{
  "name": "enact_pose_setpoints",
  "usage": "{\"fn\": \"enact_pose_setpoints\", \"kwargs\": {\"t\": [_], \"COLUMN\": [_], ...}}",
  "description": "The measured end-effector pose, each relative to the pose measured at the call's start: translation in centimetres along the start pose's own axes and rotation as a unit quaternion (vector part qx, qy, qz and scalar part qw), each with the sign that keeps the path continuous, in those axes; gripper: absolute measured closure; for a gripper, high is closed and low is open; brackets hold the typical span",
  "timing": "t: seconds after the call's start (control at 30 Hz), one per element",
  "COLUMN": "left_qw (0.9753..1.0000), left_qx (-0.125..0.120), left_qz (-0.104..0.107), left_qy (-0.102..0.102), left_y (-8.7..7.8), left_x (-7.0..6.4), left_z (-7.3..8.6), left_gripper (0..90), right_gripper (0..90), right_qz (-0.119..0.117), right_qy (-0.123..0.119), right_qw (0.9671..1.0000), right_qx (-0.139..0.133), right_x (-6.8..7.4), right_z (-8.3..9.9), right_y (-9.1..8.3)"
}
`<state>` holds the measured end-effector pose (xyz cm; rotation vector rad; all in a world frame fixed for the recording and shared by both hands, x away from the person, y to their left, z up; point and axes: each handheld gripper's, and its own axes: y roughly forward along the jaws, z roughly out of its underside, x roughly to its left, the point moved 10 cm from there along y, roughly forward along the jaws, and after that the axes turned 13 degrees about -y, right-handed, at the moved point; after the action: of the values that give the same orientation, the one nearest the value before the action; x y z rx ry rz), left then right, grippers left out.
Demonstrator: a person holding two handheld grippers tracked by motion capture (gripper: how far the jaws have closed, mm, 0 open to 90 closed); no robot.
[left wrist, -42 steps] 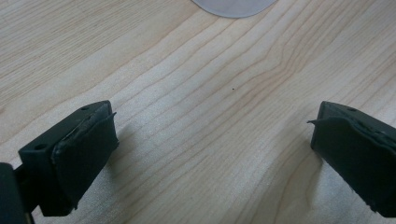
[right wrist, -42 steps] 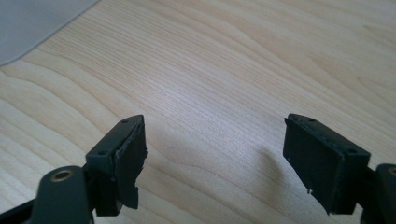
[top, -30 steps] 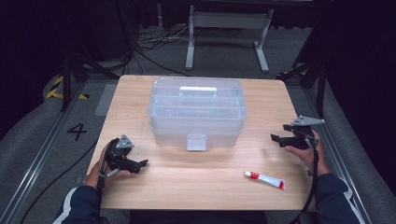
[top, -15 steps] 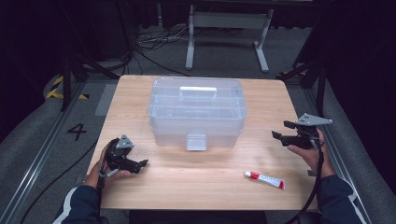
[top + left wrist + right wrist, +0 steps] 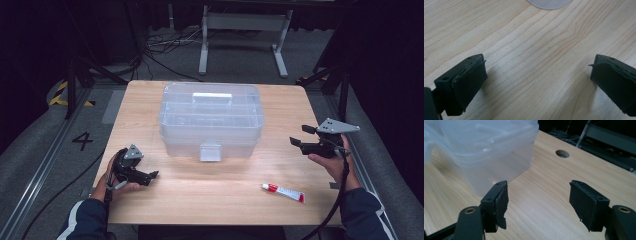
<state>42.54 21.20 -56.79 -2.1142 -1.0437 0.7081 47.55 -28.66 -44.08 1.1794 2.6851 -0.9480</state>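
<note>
Right claw (image 5: 537, 205): two black jaws spread wide apart, nothing between them — padded inner faces, the left pad's edge ragged.
Clear plastic storage box (image 5: 484, 152): upper left, standing on the bench, its rounded corner just beyond the left jaw.
Bench (image 5: 544, 185): light wood grain — a round hole (image 5: 562, 153) toward the far edge.
Background: dark floor, a grey metal frame (image 5: 609, 135).

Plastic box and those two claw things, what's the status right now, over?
Left gripper open, low over bare table. Right gripper open, aimed at clear plastic box, not touching. Box lid shut, latch down. Small tube lies near front edge, out of the way.
</note>
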Motion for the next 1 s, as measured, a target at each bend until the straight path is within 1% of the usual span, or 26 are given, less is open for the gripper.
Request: {"fn": "enact_pose_setpoints", "kwargs": {"t": [0.03,0.07,0.17,0.2,0.23,0.27,0.33,0.37,0.4,0.43,0.5,0.57,0.63,0.67,0.7,0.73,0.77,0.8,0.83,0.87,0.97,1.0], "left_qw": [1.0000,1.0000,0.9999,0.9998,0.9998,0.9999,0.9998,0.9999,0.9998,0.9997,0.9992,0.9987,0.9984,0.9985,0.9985,0.9982,0.9977,0.9977,0.9975,0.9971,0.9963,0.9958], "left_qx": [0.000,-0.004,-0.007,-0.007,-0.011,-0.010,-0.009,-0.011,-0.017,-0.021,-0.040,-0.048,-0.051,-0.050,-0.050,-0.052,-0.055,-0.055,-0.060,-0.065,-0.075,-0.078], "left_qz": [0.000,-0.002,-0.009,-0.007,-0.007,-0.007,-0.001,0.000,-0.002,-0.001,0.001,0.010,0.020,0.021,0.021,0.030,0.037,0.037,0.038,0.038,0.042,0.049], "left_qy": [0.000,-0.002,-0.013,-0.015,-0.016,-0.012,-0.015,-0.012,-0.012,-0.016,-0.010,-0.013,-0.016,-0.010,-0.010,-0.005,-0.007,-0.007,-0.002,-0.002,-0.001,-0.002], "left_y": [0.0,0.0,-0.1,-0.1,-0.2,-0.2,-0.1,-0.2,-0.2,-0.3,-0.7,-0.8,-0.8,-0.7,-0.7,-0.5,-0.5,-0.5,-0.5,-0.5,-0.6,-0.7], "left_x": [0.0,0.0,0.1,0.0,-0.1,-0.1,-0.4,-0.5,-0.5,-0.7,-0.8,-1.2,-1.5,-1.7,-1.7,-2.2,-2.5,-2.5,-2.6,-2.7,-3.1,-3.3], "left_z": [0.0,-0.1,-0.3,-0.3,-0.5,-0.6,-0.7,-0.9,-1.2,-1.5,-2.6,-3.4,-4.0,-4.3,-4.3,-5.0,-5.4,-5.4,-5.9,-6.4,-7.2,-7.6], "left_gripper": [2.0,2.0,7.0,14.1,14.1,17.7,15.2,17.2,17.3,16.4,16.5,16.1,15.7,15.8,15.6,15.9,15.8,15.8,15.8,15.8,15.7,15.7], "right_gripper": [32.0,32.5,32.6,32.6,32.6,32.7,32.7,32.7,32.7,32.7,33.2,33.1,33.1,33.1,33.1,33.0,33.0,33.0,33.0,33.1,33.0,33.0], "right_qz": [0.000,0.000,0.003,0.003,0.003,0.001,-0.002,0.000,-0.002,-0.005,-0.007,-0.011,-0.014,-0.013,-0.013,-0.011,-0.010,-0.010,-0.009,-0.011,-0.019,-0.023], "right_qy": [0.000,-0.003,-0.016,-0.019,-0.019,-0.019,-0.022,-0.029,-0.031,-0.033,-0.043,-0.051,-0.054,-0.059,-0.062,-0.065,-0.066,-0.066,-0.065,-0.063,-0.066,-0.066], "right_qw": [1.0000,1.0000,0.9998,0.9997,0.9997,0.9996,0.9994,0.9993,0.9992,0.9991,0.9987,0.9984,0.9982,0.9980,0.9978,0.9977,0.9977,0.9977,0.9977,0.9978,0.9974,0.9973], "right_qx": [0.000,-0.003,-0.013,-0.018,-0.018,-0.021,-0.025,-0.025,-0.025,-0.027,-0.027,-0.024,-0.024,-0.021,-0.018,-0.015,-0.010,-0.010,-0.012,-0.018,-0.021,-0.022], "right_x": [0.0,0.0,0.1,0.1,0.1,0.1,0.1,0.1,0.1,0.1,0.1,0.1,0.1,0.1,0.0,-0.1,-0.2,-0.2,-0.3,-0.4,-0.3,-0.2], "right_z": [0.0,-0.4,-1.9,-2.6,-2.6,-3.0,-3.8,-4.3,-4.8,-5.3,-6.4,-7.4,-8.2,-8.7,-9.0,-9.5,-9.8,-9.8,-10.2,-10.9,-12.1,-12.3], "right_y": [0.0,-0.1,-0.6,-0.8,-0.8,-0.8,-0.9,-0.9,-0.8,-0.8,-0.5,-0.1,0.3,0.6,0.8,1.1,1.4,1.4,1.6,1.9,2.6,2.8]}}
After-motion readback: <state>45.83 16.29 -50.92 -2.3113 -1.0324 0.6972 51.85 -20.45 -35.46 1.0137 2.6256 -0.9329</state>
